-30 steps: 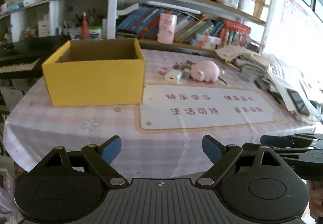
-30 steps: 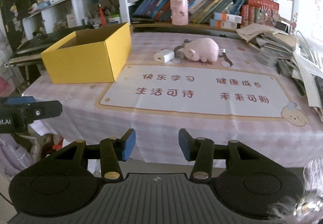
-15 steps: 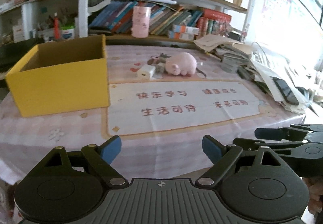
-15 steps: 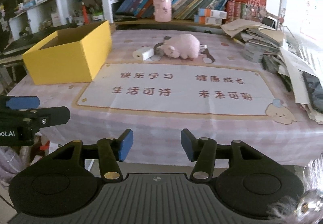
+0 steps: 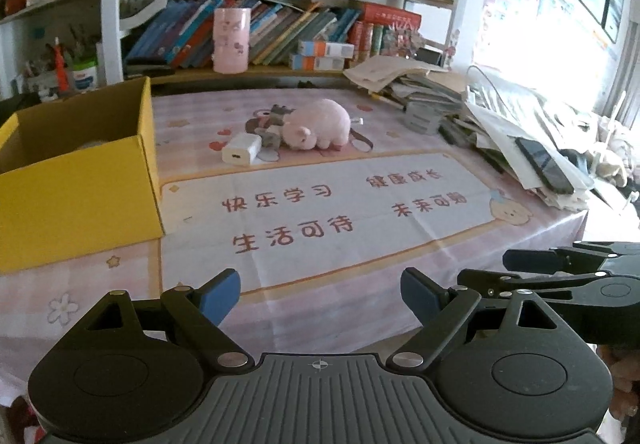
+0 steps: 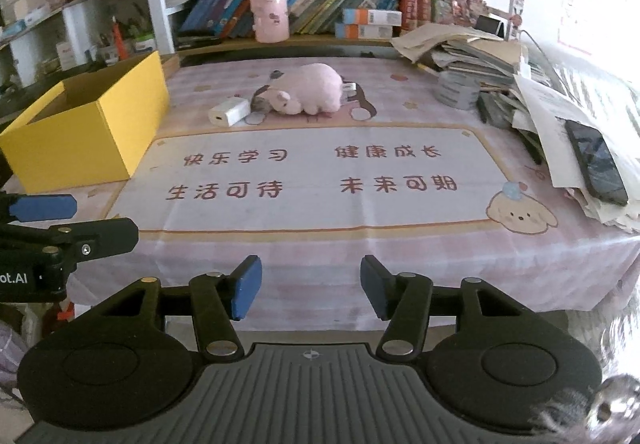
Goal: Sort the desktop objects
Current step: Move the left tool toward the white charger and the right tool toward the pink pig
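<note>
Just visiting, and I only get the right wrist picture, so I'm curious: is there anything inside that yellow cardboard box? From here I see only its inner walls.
Observer: The left wrist view looks further down into the yellow cardboard box. A pale shape shows low inside, behind the front wall, but it is too unclear to name.
Operator: And the black thing at my left edge, is it holding something?
Observer: That is the left gripper. Its own view shows both blue pads wide apart, with nothing between them but the pink tablecloth.
</note>
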